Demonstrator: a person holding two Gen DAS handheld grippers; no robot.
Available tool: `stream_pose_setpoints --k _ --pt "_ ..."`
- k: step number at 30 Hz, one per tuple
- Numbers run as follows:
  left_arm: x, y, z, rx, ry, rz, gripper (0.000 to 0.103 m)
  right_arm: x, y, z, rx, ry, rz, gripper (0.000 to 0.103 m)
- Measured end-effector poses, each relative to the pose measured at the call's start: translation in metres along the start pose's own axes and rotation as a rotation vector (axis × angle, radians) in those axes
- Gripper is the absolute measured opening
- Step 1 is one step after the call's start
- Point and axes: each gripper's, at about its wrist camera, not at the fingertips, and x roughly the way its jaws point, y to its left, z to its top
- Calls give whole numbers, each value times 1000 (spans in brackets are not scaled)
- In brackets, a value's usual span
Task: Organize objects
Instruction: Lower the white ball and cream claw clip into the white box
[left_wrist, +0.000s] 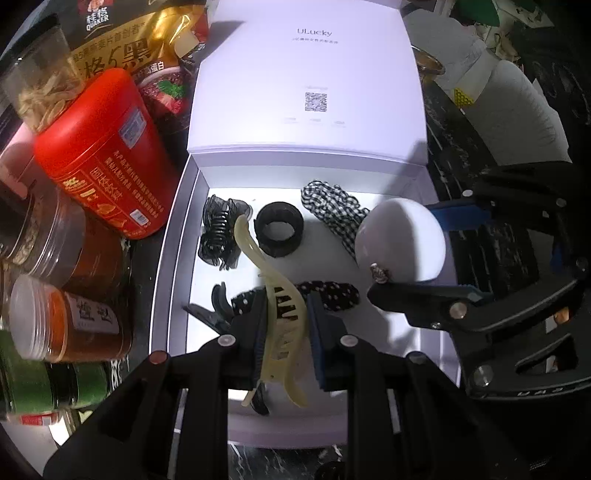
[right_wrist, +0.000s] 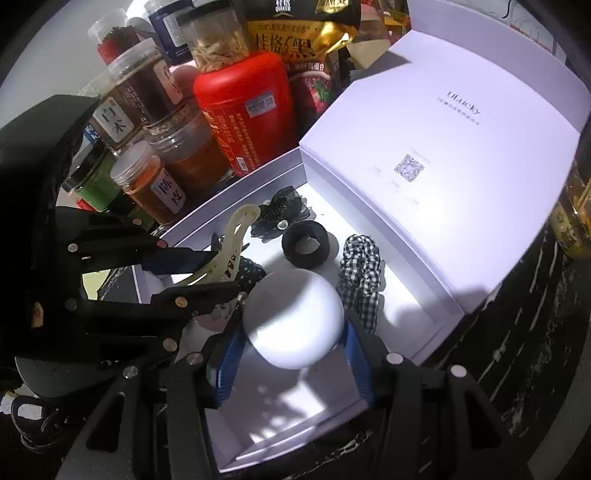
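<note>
My left gripper is shut on a cream hair claw clip, held over the open white box. The same clip and left gripper show at the left of the right wrist view. My right gripper is shut on a round white case, also over the box; it appears as the white case in the left wrist view. Inside the box lie a black claw clip, a black ring scrunchie, a checked scrunchie and a dotted scrunchie.
The box lid stands open at the back. Left of the box crowd a red tin, several clear jars and a Quaker oats bag. Dark marble tabletop lies to the right.
</note>
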Motion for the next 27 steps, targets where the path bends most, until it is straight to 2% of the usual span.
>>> stream_pose_setpoints --k 16,27 --pt "26 21 28 8 -19 1 19 31 -23 29 -3 16 18 53" --pt "43 35 32 -66 9 -10 20 48 -35 35 2 34 37 53"
